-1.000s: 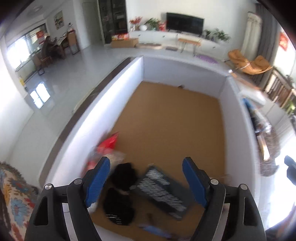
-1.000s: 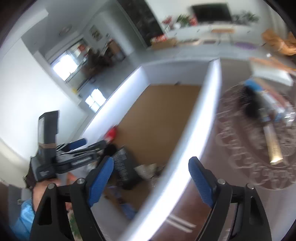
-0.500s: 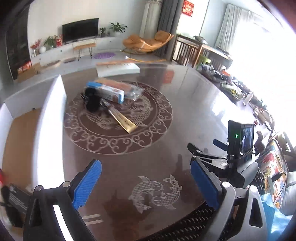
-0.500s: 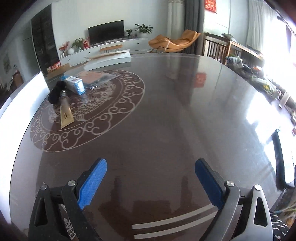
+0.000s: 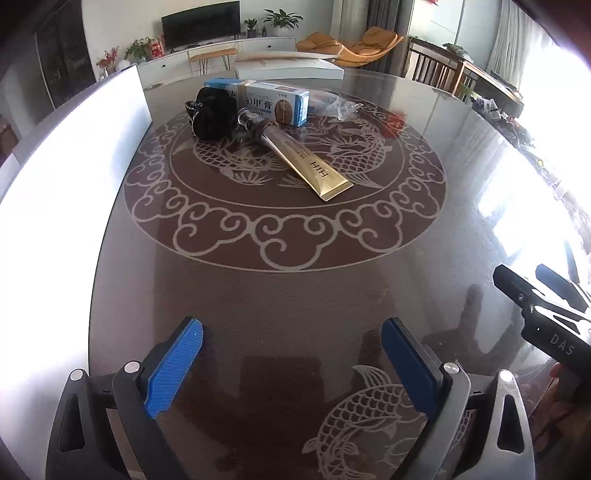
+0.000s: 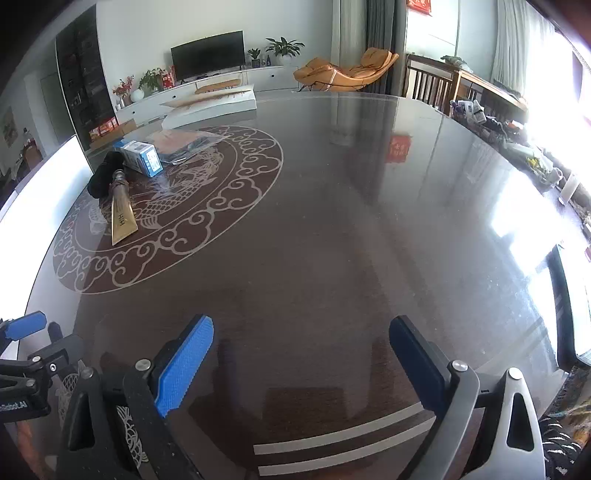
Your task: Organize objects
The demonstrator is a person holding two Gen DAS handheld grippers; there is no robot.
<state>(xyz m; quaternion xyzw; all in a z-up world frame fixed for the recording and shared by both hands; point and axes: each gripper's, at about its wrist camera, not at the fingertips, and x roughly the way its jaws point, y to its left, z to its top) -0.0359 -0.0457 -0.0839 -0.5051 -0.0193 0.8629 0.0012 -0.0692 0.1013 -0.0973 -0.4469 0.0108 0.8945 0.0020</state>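
Four items, tube, box, black pouch, clear packet, remain on my tabletop; both tools, left and right, spread, empty.

A home living room is shown. A flat television is set on a long white cabinet with potted plants and red flowers, and an orange lounge chair is placed beside grey curtains. A large glossy dark desk inlaid with fish and cloud patterns is seen in front.
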